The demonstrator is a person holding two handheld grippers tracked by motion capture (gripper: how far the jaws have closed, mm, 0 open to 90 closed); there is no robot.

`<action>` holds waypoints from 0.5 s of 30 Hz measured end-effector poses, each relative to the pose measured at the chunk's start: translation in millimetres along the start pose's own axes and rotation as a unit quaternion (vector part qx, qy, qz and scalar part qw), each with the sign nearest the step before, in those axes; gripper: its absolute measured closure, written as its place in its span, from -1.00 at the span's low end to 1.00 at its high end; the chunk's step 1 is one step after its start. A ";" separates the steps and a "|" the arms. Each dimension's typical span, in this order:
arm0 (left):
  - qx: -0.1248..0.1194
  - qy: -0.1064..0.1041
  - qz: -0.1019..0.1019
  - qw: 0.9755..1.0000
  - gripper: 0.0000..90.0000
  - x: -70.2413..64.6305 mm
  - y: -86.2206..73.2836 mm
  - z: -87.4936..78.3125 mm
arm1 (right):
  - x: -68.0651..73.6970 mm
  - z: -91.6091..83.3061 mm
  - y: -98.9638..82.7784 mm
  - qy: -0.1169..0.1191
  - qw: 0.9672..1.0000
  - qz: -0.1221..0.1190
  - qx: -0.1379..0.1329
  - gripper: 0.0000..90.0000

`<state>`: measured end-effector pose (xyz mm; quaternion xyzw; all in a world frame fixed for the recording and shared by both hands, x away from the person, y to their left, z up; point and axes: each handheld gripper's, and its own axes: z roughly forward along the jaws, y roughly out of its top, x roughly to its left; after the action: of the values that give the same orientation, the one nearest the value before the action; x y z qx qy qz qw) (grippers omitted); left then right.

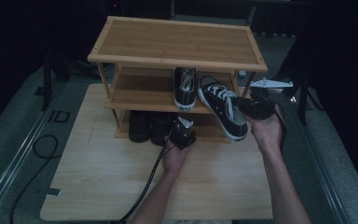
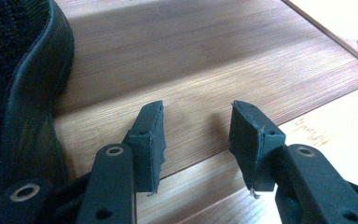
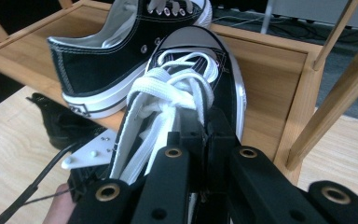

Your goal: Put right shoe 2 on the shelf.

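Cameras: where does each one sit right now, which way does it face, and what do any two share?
High view: above the table's near side, looking down at the shoe rack; both forearms enter from below.
Left gripper view: along open jaws of the left gripper at the bottom shelf.
Right gripper view: along the right gripper, shut on the held sneaker.
Shared: high and right gripper views show the shelved sneaker.

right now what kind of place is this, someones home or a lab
Probably a lab or recording setup: a bamboo shoe rack stands on a plain wooden table, cables trail across grey carpet, and the surroundings are dark.
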<state>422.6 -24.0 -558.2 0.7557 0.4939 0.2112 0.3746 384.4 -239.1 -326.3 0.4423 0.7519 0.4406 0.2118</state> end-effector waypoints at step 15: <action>0.000 -0.001 0.000 1.000 0.24 0.1 -0.1 -0.2 | -4.6 5.6 -0.1 -0.006 1.000 0.018 0.000 0.37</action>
<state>422.5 -23.8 -558.2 0.7560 0.4933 0.2103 0.3754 390.7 -240.5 -329.7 0.4582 0.7428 0.4416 0.2083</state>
